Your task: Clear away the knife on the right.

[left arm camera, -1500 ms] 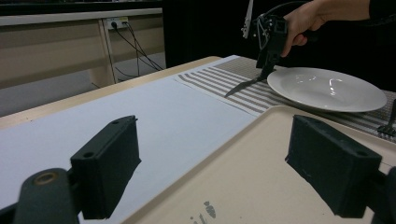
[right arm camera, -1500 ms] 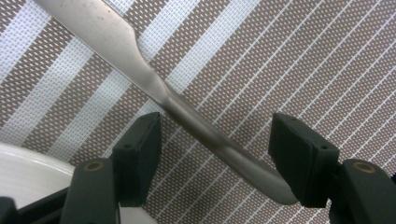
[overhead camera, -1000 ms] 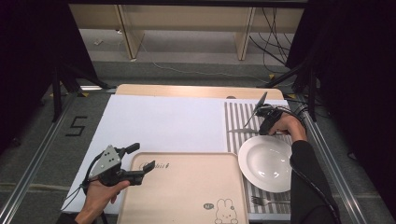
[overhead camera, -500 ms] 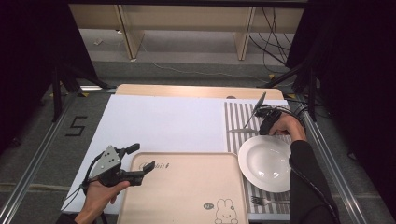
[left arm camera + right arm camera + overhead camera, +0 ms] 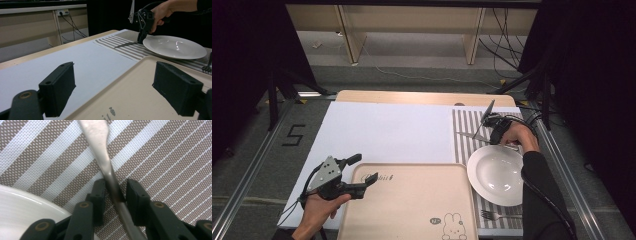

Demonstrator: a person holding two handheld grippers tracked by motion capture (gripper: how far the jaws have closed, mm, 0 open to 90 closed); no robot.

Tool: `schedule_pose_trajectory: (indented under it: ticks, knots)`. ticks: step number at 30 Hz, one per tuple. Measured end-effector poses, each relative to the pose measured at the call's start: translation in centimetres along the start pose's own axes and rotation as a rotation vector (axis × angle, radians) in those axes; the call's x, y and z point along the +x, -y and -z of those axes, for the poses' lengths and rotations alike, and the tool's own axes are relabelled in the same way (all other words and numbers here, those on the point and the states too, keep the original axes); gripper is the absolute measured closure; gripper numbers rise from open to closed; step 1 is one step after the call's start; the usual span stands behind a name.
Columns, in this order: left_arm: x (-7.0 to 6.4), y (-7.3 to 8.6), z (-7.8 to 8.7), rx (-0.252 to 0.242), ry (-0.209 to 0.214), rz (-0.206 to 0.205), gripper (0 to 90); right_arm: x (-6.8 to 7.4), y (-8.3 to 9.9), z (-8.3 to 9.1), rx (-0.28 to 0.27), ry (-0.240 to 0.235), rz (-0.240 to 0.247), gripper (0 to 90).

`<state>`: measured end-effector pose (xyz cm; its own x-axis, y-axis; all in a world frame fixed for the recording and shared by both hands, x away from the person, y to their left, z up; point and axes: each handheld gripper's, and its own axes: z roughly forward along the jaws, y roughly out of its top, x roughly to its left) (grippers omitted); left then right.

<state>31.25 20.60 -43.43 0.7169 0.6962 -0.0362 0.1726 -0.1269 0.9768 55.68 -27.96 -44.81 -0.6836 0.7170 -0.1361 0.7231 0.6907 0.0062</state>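
At lower left, the left gripper (image 5: 362, 173) hovered with jaws spread over the tray (image 5: 412, 210) corner. Right of centre, the right gripper (image 5: 493, 136) pinched a knife (image 5: 110, 173) (lying on the striped mat (image 5: 467, 125)) just beside the plate (image 5: 496, 175).

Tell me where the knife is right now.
The knife lies on the striped placemat at the table's right in the high view, just beyond the white plate, with the right gripper straddling its handle, jaws not visibly clamped.
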Motion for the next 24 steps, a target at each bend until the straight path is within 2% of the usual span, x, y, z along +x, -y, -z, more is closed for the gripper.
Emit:
schedule_pose_trajectory:
  ticks: [1,4,5,6,11,12,14,16,17,19,21,22,24]
  knots:
    - [0.01,0.0,0.01,0.0,0.0,-0.001,16.8,-0.09,0.05,-0.09,-0.009,0.012,0.025,71.4]
    - [0.02,0.01,0.0,-0.001,0.0,0.001,16.9,0.25,0.02,-0.01,-0.003,-0.001,0.014,76.2]
    - [0.03,0.01,0.01,-0.001,0.0,0.001,16.9,0.23,0.07,-0.07,-0.006,0.004,0.036,77.9]
    - [0.03,0.01,0.02,-0.001,-0.001,0.002,16.9,0.3,0.09,-0.1,-0.013,-0.001,0.036,79.3]
    - [0.04,0.01,0.01,-0.001,-0.001,0.003,17.1,0.48,0.17,0.02,-0.008,0.002,0.026,79.8]
    - [0.04,0.01,0.01,-0.001,-0.001,0.004,17.2,0.45,0.28,-0.11,-0.029,0.01,0.035,79.9]
    - [0.07,0.01,0.01,-0.001,-0.002,0.003,17.2,0.46,0.36,-0.09,-0.032,0.008,0.034,80.0]
    - [0.09,0.0,0.01,-0.001,-0.003,0.003,17.2,0.57,0.36,0.05,-0.019,0.007,0.024,80.1]
    - [0.09,0.0,0.0,-0.001,-0.004,0.003,17.2,0.6,0.45,-0.1,-0.042,0.019,0.033,80.2]
    - [0.11,-0.01,0.0,0.0,-0.005,0.003,17.2,0.65,0.39,0.11,-0.027,0.021,0.03,80.2]
    - [0.13,-0.01,0.0,0.0,-0.005,0.003,17.2,0.43,0.47,0.14,-0.043,0.046,0.052,80.3]
    - [0.14,-0.01,0.0,0.0,-0.006,0.003,17.2,0.31,0.51,0.28,-0.07,0.071,0.037,80.4]
    - [0.16,-0.01,0.0,0.0,-0.006,0.004,17.2,0.22,0.5,0.47,-0.076,0.079,0.029,80.4]
